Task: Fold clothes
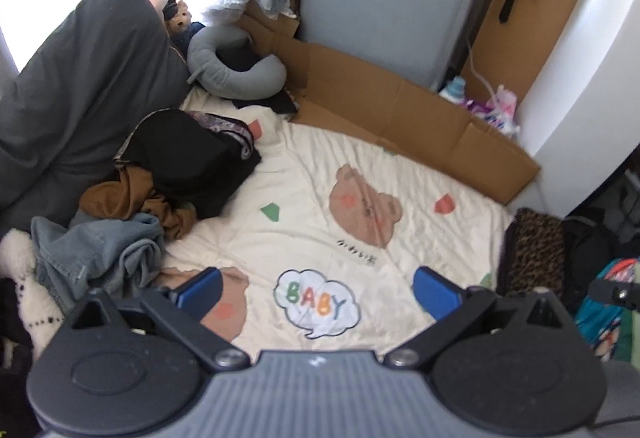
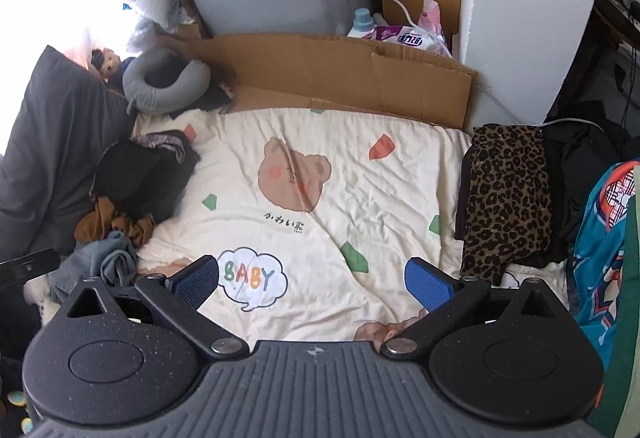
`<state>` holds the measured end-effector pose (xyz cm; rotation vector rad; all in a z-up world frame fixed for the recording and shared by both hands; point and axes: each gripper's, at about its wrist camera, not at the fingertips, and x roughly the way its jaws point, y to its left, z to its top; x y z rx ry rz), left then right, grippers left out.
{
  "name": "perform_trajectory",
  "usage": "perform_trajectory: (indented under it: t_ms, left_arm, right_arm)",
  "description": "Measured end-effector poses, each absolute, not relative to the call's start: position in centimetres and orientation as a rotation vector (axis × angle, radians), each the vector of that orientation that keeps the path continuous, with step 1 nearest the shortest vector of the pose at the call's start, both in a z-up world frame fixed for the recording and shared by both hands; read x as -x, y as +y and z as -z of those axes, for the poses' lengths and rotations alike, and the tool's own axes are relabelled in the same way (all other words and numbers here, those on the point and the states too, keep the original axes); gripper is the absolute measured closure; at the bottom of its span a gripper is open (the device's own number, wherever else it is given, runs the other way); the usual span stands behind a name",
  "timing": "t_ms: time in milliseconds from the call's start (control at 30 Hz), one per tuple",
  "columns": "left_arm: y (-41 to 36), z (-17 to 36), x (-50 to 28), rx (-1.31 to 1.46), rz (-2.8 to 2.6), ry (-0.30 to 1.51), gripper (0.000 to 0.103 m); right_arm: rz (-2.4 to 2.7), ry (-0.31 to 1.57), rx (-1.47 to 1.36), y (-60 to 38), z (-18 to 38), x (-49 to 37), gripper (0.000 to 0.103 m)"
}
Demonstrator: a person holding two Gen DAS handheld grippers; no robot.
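"How did the two tools stand over the bed?"

"Both hovered above the cream bedsheet, empty. The left tool had its blue pads spread wide, with the 'BABY' bubble showing between them. The right tool was spread just as wide, gripping nothing."

"And the clothes?"

"An unfolded heap lay at the left edge of the sheet, against a dark grey pillow: a black garment on top, a brown garment below it, and a crumpled blue-grey garment nearest the left tool. On the right edge sat a folded leopard-print garment, well apart from the heap."

"Anything behind?"

"Flattened cardboard ran along the far side of the bed, with a grey neck pillow beside it."
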<state>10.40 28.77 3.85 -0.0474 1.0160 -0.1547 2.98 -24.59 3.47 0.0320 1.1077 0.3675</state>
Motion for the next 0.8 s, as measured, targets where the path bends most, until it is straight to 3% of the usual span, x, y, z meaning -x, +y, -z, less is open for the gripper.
perform_trajectory:
  t_ms: [800]
  left_arm:
    - [26.9,-0.6,-11.3,-0.035,0.134,1.065,0.001]
  right_arm:
    - [-0.429,1.175,0.008,-22.4,-0.5,-2.5,0.001]
